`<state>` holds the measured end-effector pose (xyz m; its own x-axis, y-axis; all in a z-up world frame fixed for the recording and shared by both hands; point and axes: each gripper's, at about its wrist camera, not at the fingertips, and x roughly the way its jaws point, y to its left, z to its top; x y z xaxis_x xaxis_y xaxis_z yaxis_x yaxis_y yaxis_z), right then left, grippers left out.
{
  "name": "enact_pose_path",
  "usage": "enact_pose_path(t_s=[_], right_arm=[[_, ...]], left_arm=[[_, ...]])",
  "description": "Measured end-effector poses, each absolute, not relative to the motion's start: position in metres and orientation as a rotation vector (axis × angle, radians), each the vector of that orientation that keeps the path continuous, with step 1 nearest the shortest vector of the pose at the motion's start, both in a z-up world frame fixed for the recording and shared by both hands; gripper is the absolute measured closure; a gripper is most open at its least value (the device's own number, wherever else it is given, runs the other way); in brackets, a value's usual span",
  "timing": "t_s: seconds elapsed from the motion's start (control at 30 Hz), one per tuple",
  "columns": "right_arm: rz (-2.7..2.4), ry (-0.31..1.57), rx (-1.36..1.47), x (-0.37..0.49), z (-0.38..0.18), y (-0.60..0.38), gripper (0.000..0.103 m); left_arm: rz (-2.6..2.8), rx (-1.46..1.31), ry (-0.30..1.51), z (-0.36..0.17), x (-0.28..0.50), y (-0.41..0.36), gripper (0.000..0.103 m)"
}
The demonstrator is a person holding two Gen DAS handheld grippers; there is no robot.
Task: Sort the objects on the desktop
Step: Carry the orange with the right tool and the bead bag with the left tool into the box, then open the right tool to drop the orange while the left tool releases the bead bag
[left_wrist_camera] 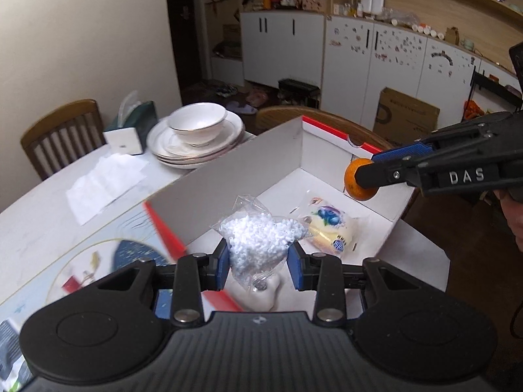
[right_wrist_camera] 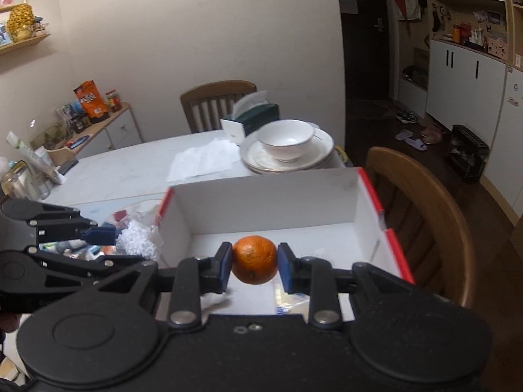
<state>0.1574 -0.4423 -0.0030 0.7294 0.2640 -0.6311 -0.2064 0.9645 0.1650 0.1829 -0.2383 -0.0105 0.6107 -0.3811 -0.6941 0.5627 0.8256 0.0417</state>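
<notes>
The right gripper (right_wrist_camera: 255, 264) pinches an orange (right_wrist_camera: 254, 263) at mid-frame, held over the open box (right_wrist_camera: 261, 201), so its release only needs to go straight down. The left gripper (left_wrist_camera: 258, 259) clamps a bead bag (left_wrist_camera: 258, 245) at lower centre, above the box's near end. Inside the box lies one snack packet (left_wrist_camera: 330, 228).

Orange fruit (right_wrist_camera: 254, 259) centre frame; blue pads on black right tongs (right_wrist_camera: 254, 263); white box (right_wrist_camera: 261, 196) red-edged; white beads bag (left_wrist_camera: 258, 245) lower centre; white gold-rimmed bowl (right_wrist_camera: 286, 142); white surface (right_wrist_camera: 130, 166).
</notes>
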Motion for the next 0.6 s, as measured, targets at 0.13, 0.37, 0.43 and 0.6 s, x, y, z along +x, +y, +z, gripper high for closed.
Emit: enact_pose_path(t_s=[0.13, 0.37, 0.43, 0.6], right_arm=[[0.243, 0.748, 0.079, 0.169, -0.013, -0.452, 0.074], [0.276, 0.813, 0.067, 0.187, -0.031, -0.451, 0.074], [0.293, 0.835, 0.059, 0.193, -0.036, -0.448, 0.074], [0.343, 0.894, 0.011, 0.204, -0.049, -0.437, 0.074]], left_arm=[[-0.559, 0.291, 0.77, -0.019, 0.205, -0.255, 0.068], [-0.533, 0.315, 0.866, -0.037, 0.244, -0.271, 0.068], [-0.524, 0.312, 0.9, -0.042, 0.255, -0.272, 0.068], [-0.525, 0.342, 0.958, -0.053, 0.274, -0.278, 0.068]])
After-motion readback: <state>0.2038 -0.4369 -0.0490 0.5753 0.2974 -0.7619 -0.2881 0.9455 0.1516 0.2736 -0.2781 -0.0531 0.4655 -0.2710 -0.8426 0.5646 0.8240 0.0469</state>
